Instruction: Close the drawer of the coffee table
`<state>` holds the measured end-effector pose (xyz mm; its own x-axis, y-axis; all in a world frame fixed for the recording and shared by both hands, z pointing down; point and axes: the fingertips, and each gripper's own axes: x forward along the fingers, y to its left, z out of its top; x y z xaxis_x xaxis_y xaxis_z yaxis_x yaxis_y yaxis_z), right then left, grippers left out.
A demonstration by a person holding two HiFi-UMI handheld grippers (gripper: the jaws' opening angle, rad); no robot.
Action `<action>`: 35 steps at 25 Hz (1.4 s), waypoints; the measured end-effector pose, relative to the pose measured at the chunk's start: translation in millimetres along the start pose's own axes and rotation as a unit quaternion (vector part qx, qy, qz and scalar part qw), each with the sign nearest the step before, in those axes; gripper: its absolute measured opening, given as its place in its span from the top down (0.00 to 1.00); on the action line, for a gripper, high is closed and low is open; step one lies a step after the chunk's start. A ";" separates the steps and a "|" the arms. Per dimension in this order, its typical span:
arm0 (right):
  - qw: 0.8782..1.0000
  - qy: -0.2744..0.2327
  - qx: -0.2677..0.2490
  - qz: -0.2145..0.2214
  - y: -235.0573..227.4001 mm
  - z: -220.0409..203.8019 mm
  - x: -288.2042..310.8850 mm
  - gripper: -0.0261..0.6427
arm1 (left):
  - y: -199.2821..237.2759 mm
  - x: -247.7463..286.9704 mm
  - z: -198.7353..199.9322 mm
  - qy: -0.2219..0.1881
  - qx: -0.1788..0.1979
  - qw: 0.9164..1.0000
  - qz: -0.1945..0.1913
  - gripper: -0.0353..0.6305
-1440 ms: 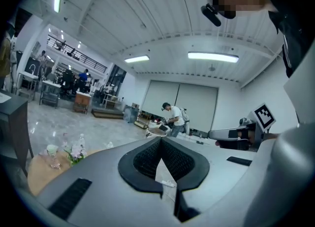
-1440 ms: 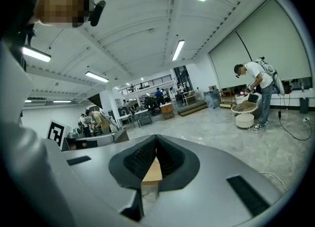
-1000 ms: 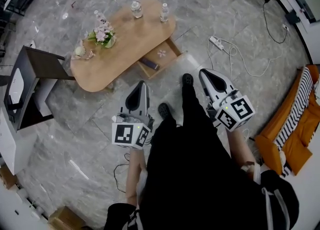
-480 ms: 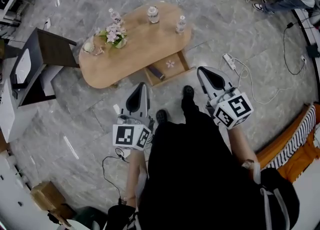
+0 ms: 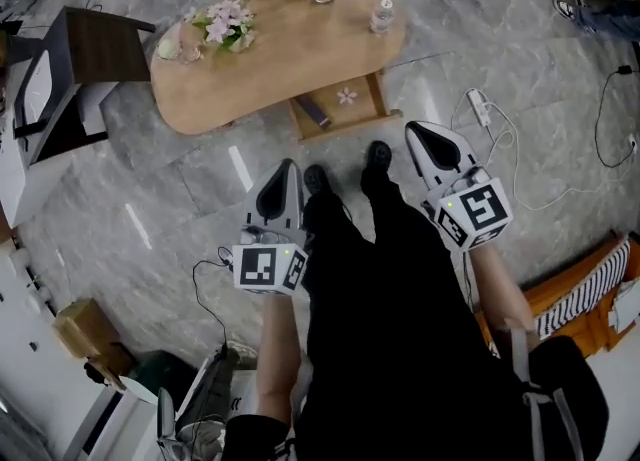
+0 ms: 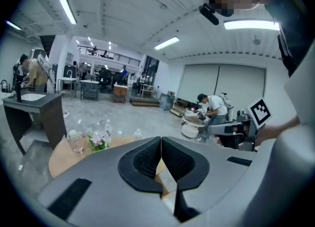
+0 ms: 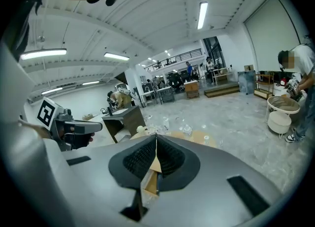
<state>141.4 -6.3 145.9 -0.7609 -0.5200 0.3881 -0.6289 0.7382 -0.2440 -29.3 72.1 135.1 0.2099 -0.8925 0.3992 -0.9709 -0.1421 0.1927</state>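
Grey marbled floor (image 5: 180, 199) lay underfoot. The left gripper (image 5: 290, 163) and right gripper (image 5: 412, 130) each had their ribbed black pads (image 6: 146, 158) pressed together on nothing, and both had drawn nearer the rounded, pale wooden counter (image 5: 270, 64) than a second before. Just beyond the right gripper, the shallow wooden drawer (image 5: 346, 129) still stood pulled out from the counter's near side, with a small flower (image 5: 347, 96) and a dark bar (image 5: 318, 110) inside.

- Coffee table (image 5: 290, 59): long oval top of light wood, lying slantwise across the head view.
- Drawer (image 5: 350, 125): light wood, shallow, pulled out open from under the table's near long edge, towards its right end.
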 end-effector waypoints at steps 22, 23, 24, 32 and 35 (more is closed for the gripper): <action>0.962 0.174 0.114 -0.176 -91.0 -329.3 150.9 0.81 | 168.2 145.7 -349.0 0.221 0.106 0.964 -0.098 0.70; 0.956 0.177 0.136 -0.191 -96.3 -346.2 157.2 0.79 | 175.7 150.8 -368.2 0.231 0.109 0.961 -0.102 0.68; 0.949 0.178 0.163 -0.204 -101.4 -362.7 163.2 0.77 | 183.0 155.6 -385.6 0.237 0.107 0.960 -0.103 0.67; 0.848 0.119 0.411 -0.312 -151.1 -469.3 174.4 0.68 | 205.0 167.7 -499.1 0.307 0.086 0.940 -0.125 0.54; 0.795 0.064 0.509 -0.324 -166.4 -497.3 172.0 0.67 | 205.2 168.4 -533.8 0.335 0.085 0.928 -0.136 0.53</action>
<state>194.5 -4.9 695.3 -0.2433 -0.5535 0.7965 -0.7346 -0.4311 -0.5240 -131.7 121.1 720.4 0.4197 -0.3551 0.8353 -0.8635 -0.4397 0.2470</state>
